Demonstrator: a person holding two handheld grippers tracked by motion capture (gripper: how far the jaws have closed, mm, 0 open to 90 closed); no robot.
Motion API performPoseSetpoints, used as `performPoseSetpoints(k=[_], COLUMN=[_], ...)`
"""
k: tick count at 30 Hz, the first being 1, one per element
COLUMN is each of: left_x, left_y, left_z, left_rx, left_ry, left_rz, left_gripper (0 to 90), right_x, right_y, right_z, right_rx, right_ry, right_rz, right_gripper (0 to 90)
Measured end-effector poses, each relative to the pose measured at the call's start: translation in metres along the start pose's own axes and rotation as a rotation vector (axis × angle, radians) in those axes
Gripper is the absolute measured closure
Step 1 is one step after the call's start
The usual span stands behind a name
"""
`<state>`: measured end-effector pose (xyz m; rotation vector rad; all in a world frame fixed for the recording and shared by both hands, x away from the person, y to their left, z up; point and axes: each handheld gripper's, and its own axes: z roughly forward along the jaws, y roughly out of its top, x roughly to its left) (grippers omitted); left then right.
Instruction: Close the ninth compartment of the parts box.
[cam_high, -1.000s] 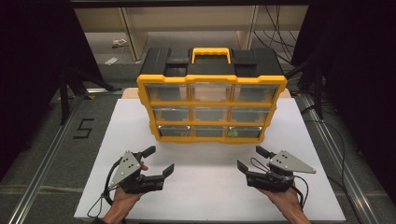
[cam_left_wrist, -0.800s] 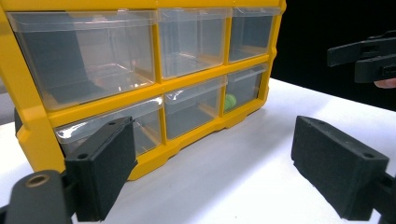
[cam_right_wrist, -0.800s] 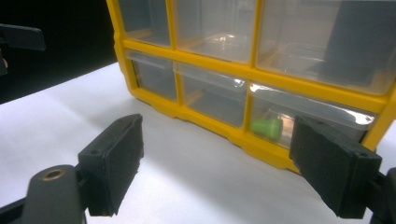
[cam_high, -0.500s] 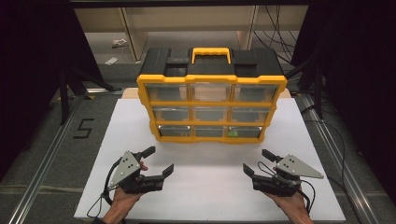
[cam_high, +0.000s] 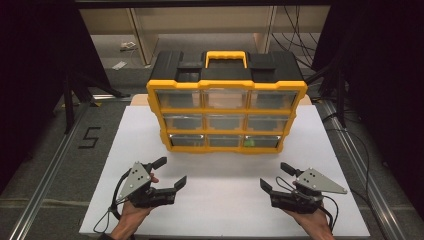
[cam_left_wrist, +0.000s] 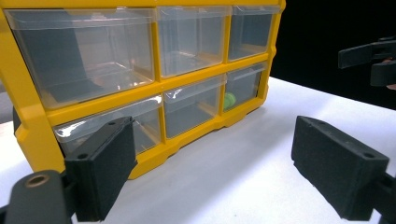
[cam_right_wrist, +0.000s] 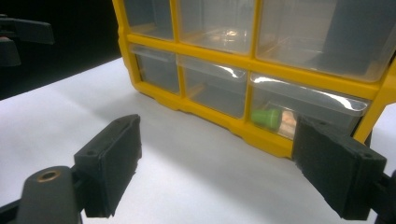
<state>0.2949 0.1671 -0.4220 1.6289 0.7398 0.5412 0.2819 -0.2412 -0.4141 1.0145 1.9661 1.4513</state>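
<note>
Organizer (cam_high: 226, 100), 9 clear drawers, upright on white board (cam_high: 220, 200). Left gripper (cam_high: 170, 173) and right gripper (cam_high: 276, 176): jaws apart, empty, well short of it.

Far obstacle: a yellow drawer cabinet (cam_high: 226, 114) stands upright across the far middle of the white board (cam_high: 220, 185), its 9 clear drawers all shut and facing the near side.
Near middle: bare board lies between the left gripper (cam_high: 170, 172) and the right gripper (cam_high: 275, 176); both have their jaws spread and sit well apart.
In front of cabinet: an open strip of board separates the cabinet from both grippers.
Left and right of cabinet: narrow bare margins of board.
Above cabinet: a yellow handle (cam_high: 226, 56) rises from its black top.
Board edges: metal rails (cam_high: 47, 175) run along the left and right sides.
</note>
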Motion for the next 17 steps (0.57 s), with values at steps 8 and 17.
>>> performPoseSetpoints(k=[8, 17], left_x=[-0.0002, 0.0000], left_y=[-0.0001, -0.0002], left_z=[0.0003, 0.0004], left_rx=[0.001, 0.001], left_ry=[0.002, 0.003], left_rz=[0.002, 0.001], left_gripper=[13.7, 13.7], right_x=[-0.0010, -0.0007], right_y=[0.0021, 0.0019], right_z=[-0.0002, 0.0006], right_rx=[-0.007, -0.003], right_ry=[-0.003, 0.003], right_rz=[0.002, -0.001], right_gripper=[16.8, 16.8])
